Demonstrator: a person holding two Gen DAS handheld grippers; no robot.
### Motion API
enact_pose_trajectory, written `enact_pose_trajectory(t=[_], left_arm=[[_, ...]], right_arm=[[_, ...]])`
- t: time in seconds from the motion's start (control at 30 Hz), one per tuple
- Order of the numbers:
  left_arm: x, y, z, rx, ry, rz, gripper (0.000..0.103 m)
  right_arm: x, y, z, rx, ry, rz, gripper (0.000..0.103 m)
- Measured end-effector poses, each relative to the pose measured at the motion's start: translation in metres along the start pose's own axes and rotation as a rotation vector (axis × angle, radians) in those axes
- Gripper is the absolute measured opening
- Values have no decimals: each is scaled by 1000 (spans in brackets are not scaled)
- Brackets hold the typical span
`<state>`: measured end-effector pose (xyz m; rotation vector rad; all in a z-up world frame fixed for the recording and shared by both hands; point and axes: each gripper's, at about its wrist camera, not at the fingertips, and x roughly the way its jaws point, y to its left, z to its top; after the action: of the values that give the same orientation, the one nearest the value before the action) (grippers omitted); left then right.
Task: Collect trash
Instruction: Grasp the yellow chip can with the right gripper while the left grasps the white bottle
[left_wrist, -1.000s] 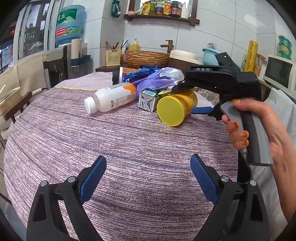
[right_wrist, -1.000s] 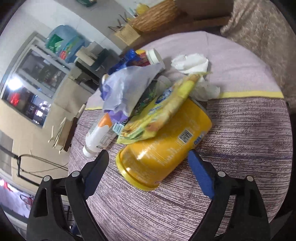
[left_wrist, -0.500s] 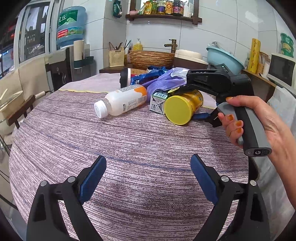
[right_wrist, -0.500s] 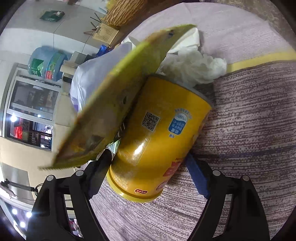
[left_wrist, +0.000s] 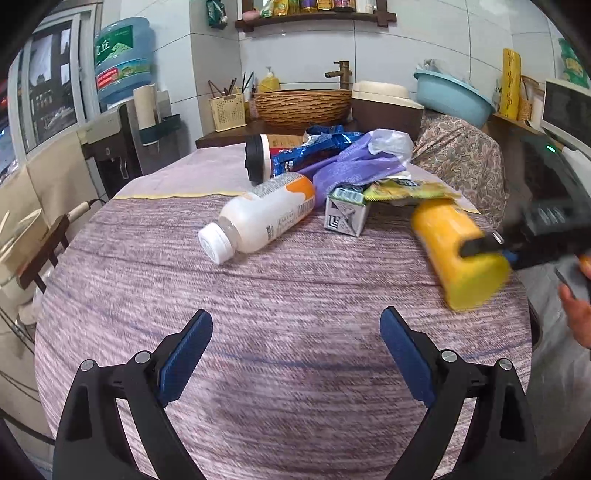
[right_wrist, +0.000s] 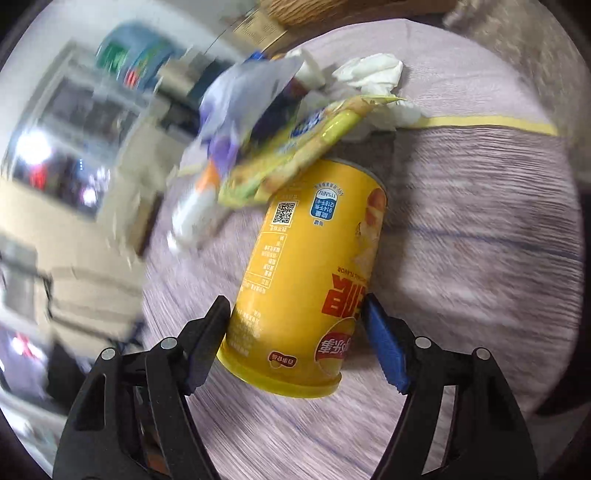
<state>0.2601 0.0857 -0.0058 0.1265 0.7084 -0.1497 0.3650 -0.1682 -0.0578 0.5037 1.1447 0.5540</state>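
Right gripper (right_wrist: 295, 325) angled steeply downward, jaws closing round the yellow can (right_wrist: 306, 280), blue pads against its sides near the lidded end. Can tilted, lidded end nearest the camera, far end pointing toward the trash pile. In the left wrist view, same can (left_wrist: 458, 251) blurred at the right side of the desk (left_wrist: 258, 302), black finger across its body, fingertips of the person's right hand (left_wrist: 576, 306) just beyond it at the frame edge. Cannot tell whether the can touches the cloth or hangs just above it.

Left gripper (left_wrist: 295, 358) angled down over bare cloth, jaws wide apart, nothing between them, well short of the can.

Yellow-green snack wrapper (right_wrist: 295, 155) lying over the can's far end, touching it. Small grey carton (left_wrist: 345, 214) just left of the can. White bottle (left_wrist: 258, 221) with an orange band on its side, left of the carton, cap toward the camera. Purple plastic bag (left_wrist: 354, 166), blue wrapper (left_wrist: 314, 147) and a black-lidded cup (left_wrist: 258, 158) heaped behind the carton. Crumpled white tissue (right_wrist: 373, 74) beyond the can's far end.
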Motion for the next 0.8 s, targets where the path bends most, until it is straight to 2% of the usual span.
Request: enact_pose_trajectory(t=[0.1,0.2,0.27,0.47,0.53,0.6,0.7,0.8], left_arm=[[7,6,18,38,8,7,91],[24,14,38,62,57,-2,91],[37,18,51,74,99,-17,91],[67,28,84,165,194,28,91],[80,29,95,195,252,25,91],[94,25,104,258,308,29,91],[116,15,110,360,368,79,91],[135,10,114,381,418,94,91]], right_arm=[[-15,-1,-14,-110,46,-67,73],[-24,2,-14,-173,60,-150,75],[-22,7,-10,-202,86,-170,86],[-3,16,11,-181,102,-227,86],[5,20,17,-180,107,-256,86],[8,21,20,-199,115,-286,76],[17,17,20,-172,154,-259,72],[17,9,18,-139,160,-218,71]])
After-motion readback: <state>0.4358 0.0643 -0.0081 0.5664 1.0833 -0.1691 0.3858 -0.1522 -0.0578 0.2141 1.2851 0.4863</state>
